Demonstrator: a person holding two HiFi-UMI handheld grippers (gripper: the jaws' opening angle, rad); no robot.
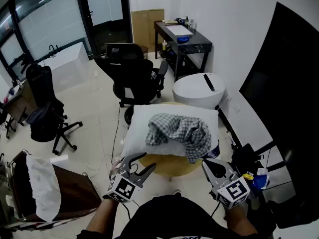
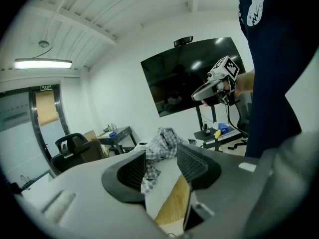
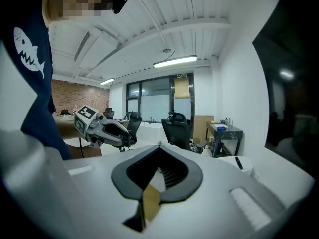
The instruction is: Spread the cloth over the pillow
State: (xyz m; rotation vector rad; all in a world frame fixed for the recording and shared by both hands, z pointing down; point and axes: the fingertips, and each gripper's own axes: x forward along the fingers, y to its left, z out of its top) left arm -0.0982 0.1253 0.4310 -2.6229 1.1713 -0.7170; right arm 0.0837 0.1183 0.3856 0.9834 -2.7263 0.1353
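A white pillow (image 1: 164, 121) lies on a small round wooden table (image 1: 167, 167). A grey checked cloth (image 1: 182, 131) sits bunched in a heap on the pillow's right half, one end hanging over the near edge. My left gripper (image 1: 142, 162) hovers open just before the table's near left edge, nothing between its jaws. In the left gripper view the cloth (image 2: 162, 148) and pillow (image 2: 167, 183) show beyond the open left gripper (image 2: 160, 157). My right gripper (image 1: 206, 163) is shut and empty at the table's near right; in its own view the right gripper (image 3: 159, 145) has its jaws together.
Black office chairs (image 1: 134, 76) stand behind the table and at the left (image 1: 45, 108). A white round unit (image 1: 198, 89) and a black desk (image 1: 183, 41) are at the back right. A large dark screen (image 1: 284, 113) fills the right. A cart with white fabric (image 1: 42, 185) is near left.
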